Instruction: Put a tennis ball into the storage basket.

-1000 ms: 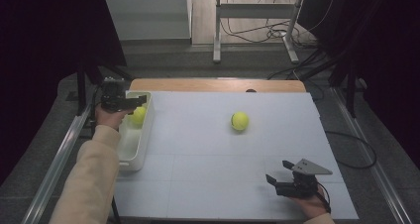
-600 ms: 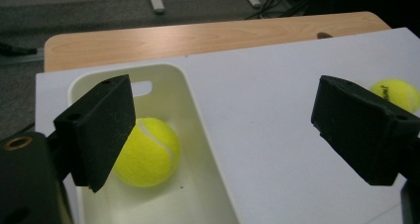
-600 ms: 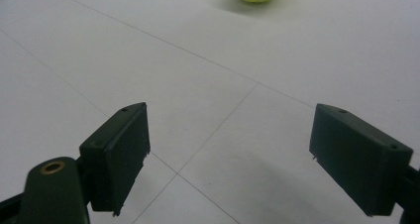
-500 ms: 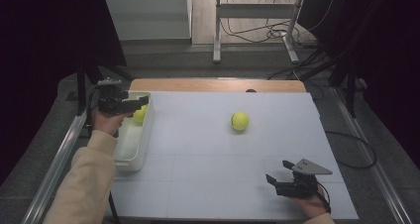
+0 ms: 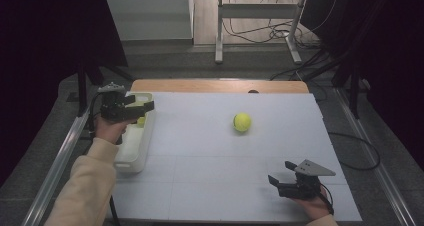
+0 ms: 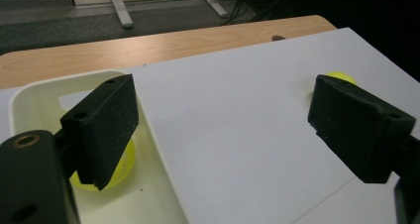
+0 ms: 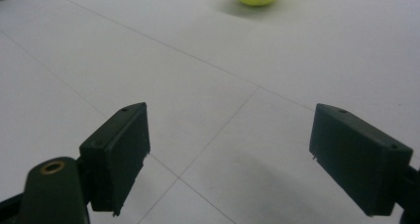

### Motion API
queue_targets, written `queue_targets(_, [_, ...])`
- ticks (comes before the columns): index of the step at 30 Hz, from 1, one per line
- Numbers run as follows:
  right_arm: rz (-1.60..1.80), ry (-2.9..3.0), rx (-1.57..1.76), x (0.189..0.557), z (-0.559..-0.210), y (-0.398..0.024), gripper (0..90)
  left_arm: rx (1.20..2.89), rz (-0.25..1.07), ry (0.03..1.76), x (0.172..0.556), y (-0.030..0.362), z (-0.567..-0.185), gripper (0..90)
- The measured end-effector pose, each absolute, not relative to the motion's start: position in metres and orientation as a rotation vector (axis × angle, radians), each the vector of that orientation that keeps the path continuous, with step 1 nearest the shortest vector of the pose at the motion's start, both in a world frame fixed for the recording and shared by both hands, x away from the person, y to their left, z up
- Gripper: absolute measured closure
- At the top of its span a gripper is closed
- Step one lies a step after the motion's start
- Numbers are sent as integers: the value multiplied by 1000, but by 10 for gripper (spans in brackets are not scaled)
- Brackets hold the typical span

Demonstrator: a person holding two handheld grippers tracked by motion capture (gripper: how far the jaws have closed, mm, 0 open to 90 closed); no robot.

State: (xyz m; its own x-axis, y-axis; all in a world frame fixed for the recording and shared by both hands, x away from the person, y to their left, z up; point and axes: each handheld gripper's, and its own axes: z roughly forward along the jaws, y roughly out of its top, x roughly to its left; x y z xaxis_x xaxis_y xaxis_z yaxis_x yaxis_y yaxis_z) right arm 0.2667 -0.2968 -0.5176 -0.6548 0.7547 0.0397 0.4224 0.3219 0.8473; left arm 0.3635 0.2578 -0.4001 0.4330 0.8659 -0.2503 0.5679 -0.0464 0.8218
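The left hand-held gripper [image 5: 147,106] hovers over the far end of the white bin [image 5: 131,158] at the bench's [image 5: 210,186] left edge, jaws spread with nothing between them, though they have just been closing a little. A tennis ball [image 6: 106,172] lies inside the bin beneath it. A second tennis ball [image 5: 242,122] sits on the white bench top, well apart from both. The right hand-held gripper [image 5: 274,178] rests near the front right corner, released and empty

Lab: dark curtains [image 5: 50,46], floor cables [image 5: 260,33]
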Motion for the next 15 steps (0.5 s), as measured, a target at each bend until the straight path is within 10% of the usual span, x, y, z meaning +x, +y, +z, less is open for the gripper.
queue_targets(15, [1265,2220,1055,269,-517,-296,165,1762,353,1113,350,230,-401,130])
